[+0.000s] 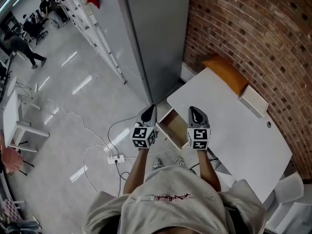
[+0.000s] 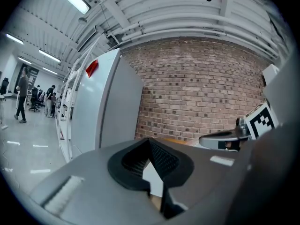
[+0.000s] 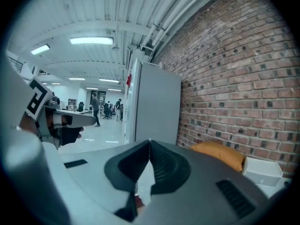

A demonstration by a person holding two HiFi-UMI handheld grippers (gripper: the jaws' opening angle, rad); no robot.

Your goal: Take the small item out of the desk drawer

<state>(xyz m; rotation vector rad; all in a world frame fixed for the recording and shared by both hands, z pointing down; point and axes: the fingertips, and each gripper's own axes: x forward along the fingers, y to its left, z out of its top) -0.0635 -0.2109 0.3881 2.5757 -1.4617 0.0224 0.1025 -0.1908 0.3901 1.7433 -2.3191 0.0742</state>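
In the head view a white desk (image 1: 234, 126) has its drawer (image 1: 173, 126) pulled open, and the wooden inside that shows holds no item I can see. My left gripper (image 1: 150, 108) hangs over the drawer's left edge, my right gripper (image 1: 193, 110) over its right edge. Both point away from me toward the wall. The left gripper (image 2: 149, 140) has its pads meeting at the tip with nothing between them. My right gripper (image 3: 149, 142) is shut and empty too. Each gripper view catches the other gripper at its side.
An orange cushion (image 1: 225, 72) and a white box (image 1: 253, 100) lie at the desk's far side against the brick wall (image 1: 253, 28). A tall grey cabinet (image 1: 156, 33) stands left of the desk. A power strip (image 1: 116, 158) and cables lie on the floor.
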